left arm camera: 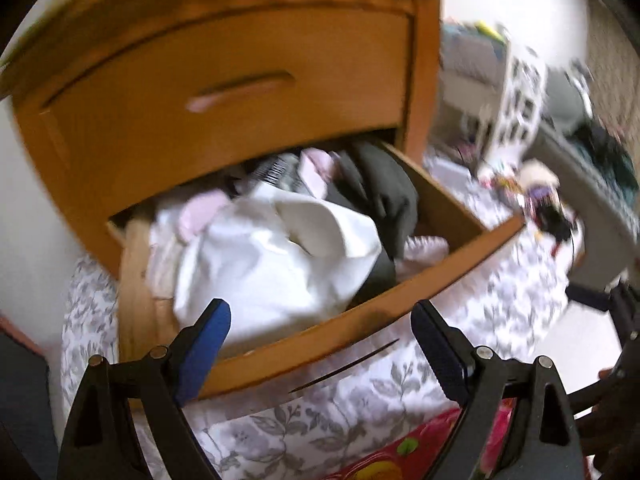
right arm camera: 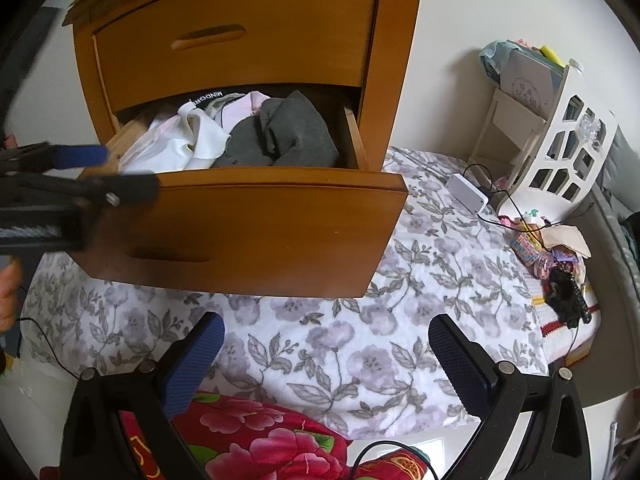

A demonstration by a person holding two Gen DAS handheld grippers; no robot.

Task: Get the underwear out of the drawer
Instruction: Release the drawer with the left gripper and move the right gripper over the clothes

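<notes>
A wooden nightstand's lower drawer [left arm camera: 360, 320] [right arm camera: 256, 220] is pulled out and full of clothes: a white garment [left arm camera: 276, 260] [right arm camera: 176, 144] at the left, a grey garment [left arm camera: 384, 196] [right arm camera: 280, 136] at the right, pink pieces behind. My left gripper [left arm camera: 320, 324] hovers open just above the drawer's front edge, its left finger over the white garment, holding nothing. That gripper also shows in the right wrist view [right arm camera: 120, 176] at the drawer's left front corner. My right gripper [right arm camera: 326, 348] is open and empty over the floral bedspread, below the drawer front.
The upper drawer [right arm camera: 236, 40] is closed. A floral bedspread [right arm camera: 400, 280] lies under the nightstand, with a red flowered quilt [right arm camera: 264, 436] nearest me. A white lattice shelf [right arm camera: 560, 148], a white box with cables [right arm camera: 468, 192] and small clutter [right arm camera: 556, 260] sit to the right.
</notes>
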